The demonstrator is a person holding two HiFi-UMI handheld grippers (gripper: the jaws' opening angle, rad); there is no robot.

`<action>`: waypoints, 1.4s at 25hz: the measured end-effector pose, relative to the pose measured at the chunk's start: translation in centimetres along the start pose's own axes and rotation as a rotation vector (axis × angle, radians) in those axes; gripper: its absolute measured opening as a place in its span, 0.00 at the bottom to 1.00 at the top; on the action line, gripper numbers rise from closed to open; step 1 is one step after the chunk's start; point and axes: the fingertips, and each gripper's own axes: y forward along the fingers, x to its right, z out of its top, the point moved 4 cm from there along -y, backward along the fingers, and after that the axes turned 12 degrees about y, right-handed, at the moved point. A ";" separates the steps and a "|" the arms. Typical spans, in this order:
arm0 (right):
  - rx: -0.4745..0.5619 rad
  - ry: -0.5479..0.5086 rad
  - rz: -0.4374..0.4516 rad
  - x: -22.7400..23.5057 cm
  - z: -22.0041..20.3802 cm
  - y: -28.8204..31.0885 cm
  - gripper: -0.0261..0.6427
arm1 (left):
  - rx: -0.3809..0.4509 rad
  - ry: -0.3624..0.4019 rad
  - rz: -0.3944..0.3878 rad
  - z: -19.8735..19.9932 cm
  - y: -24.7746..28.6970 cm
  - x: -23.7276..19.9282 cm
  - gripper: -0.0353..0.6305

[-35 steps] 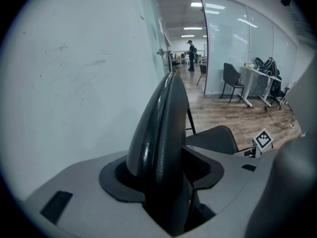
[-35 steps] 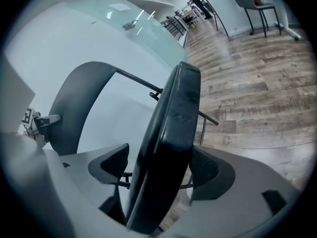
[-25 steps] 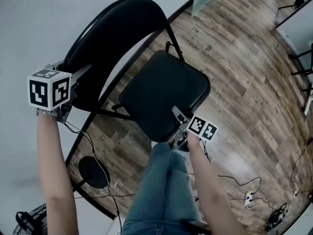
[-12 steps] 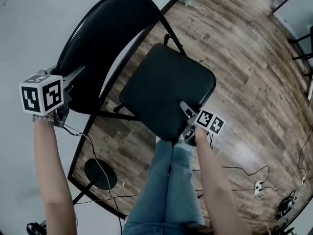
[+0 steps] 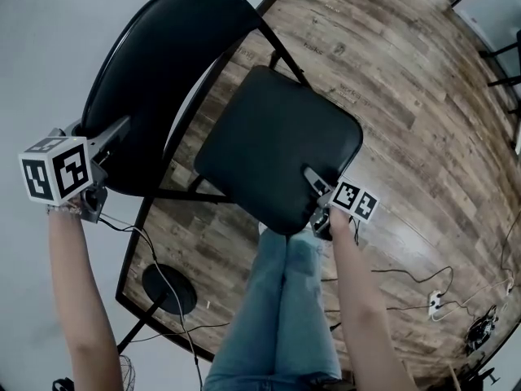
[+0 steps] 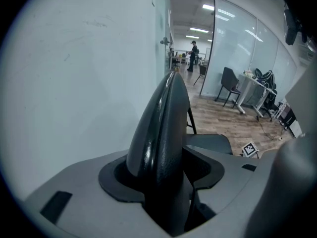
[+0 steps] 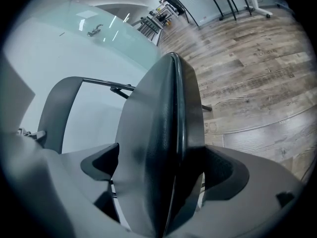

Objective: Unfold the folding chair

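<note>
A black folding chair [image 5: 269,137] stands on a wood floor [image 5: 391,80] beside a white wall, at the person's legs. The left gripper [image 5: 118,129] clamps the backrest [image 5: 163,63]; the right gripper [image 5: 316,184] grasps the seat [image 5: 285,161] by its front edge. The seat looks nearly level, so the chair is mostly unfolded — likely only a last press down is left.

wall [image 5: 37,39] behind chair [image 5: 277,141], open floor [image 5: 415,88] beside

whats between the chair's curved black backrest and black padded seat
In the head view, a gap: white wall and wood floor show through between the curved black backrest and black padded seat, with a thin black frame tube crossing.
</note>
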 end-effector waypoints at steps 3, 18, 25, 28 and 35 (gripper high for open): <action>0.004 0.012 -0.014 1.5 0.1 0.5 0.80 | 0.003 0.001 -0.001 -0.4 0.6 0.3 0.41; 0.026 0.015 -0.053 5.6 1.1 1.9 0.80 | -0.002 -0.027 -0.024 -1.6 2.9 1.1 0.41; 0.033 -0.020 -0.076 5.8 1.1 1.7 0.80 | -0.006 -0.037 -0.018 -1.6 3.0 1.1 0.42; 0.034 -0.099 -0.133 5.5 1.2 0.9 0.80 | -0.006 -0.035 -0.012 -1.7 3.0 1.0 0.42; 0.044 -0.072 -0.192 4.4 1.3 -2.0 0.80 | -0.007 -0.028 0.005 -1.6 2.9 1.2 0.44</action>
